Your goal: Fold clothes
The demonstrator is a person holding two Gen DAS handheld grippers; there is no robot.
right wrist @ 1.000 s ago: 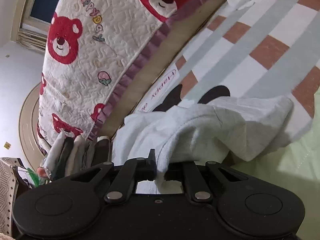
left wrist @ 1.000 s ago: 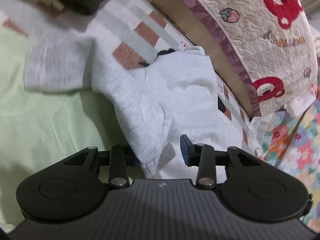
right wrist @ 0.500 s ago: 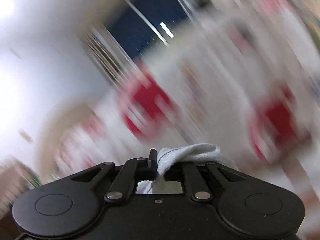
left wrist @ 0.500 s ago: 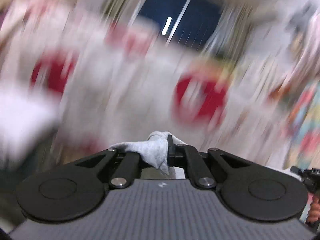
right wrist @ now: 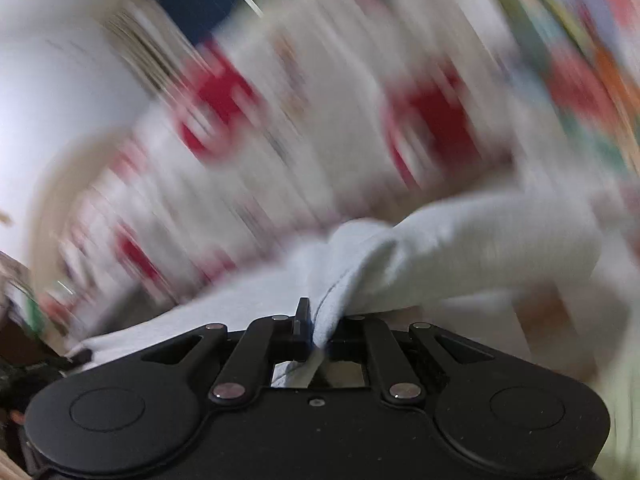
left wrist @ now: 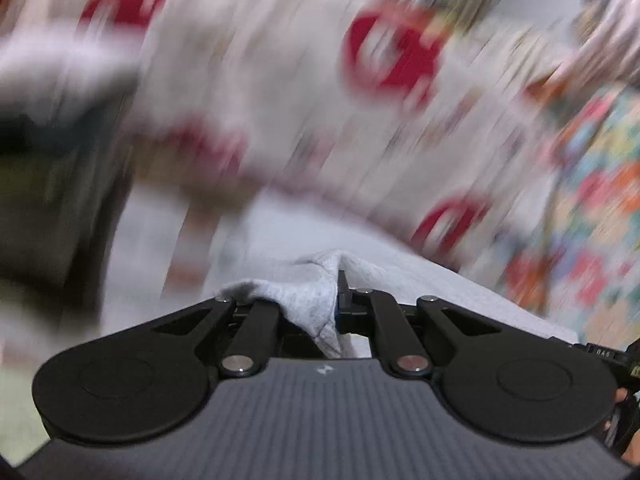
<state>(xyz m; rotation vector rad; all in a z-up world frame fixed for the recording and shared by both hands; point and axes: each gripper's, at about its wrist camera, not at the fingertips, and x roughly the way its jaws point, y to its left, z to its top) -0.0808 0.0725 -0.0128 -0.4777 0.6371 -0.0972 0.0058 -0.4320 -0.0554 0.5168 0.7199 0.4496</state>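
A light grey garment (left wrist: 308, 300) is bunched between the jaws of my left gripper (left wrist: 320, 308), which is shut on it; more of the cloth trails off to the right behind the fingers. In the right wrist view the same grey garment (right wrist: 440, 248) is pinched in my right gripper (right wrist: 320, 328), also shut, and it stretches away to the right in a thick fold. Both views are heavily blurred by motion. The rest of the garment is hidden below the grippers.
A cream quilt with red bear prints (left wrist: 392, 60) fills the background of both views (right wrist: 432, 128). A floral cloth (left wrist: 600, 200) lies at the right. A pale green sheet (right wrist: 616, 400) shows at the lower right. A dark window (right wrist: 192, 0) is up top.
One second ago the left gripper was open over the grey garment on the bed; it has closed on it. Both grippers have swung up fast with the garment, the views blurring.
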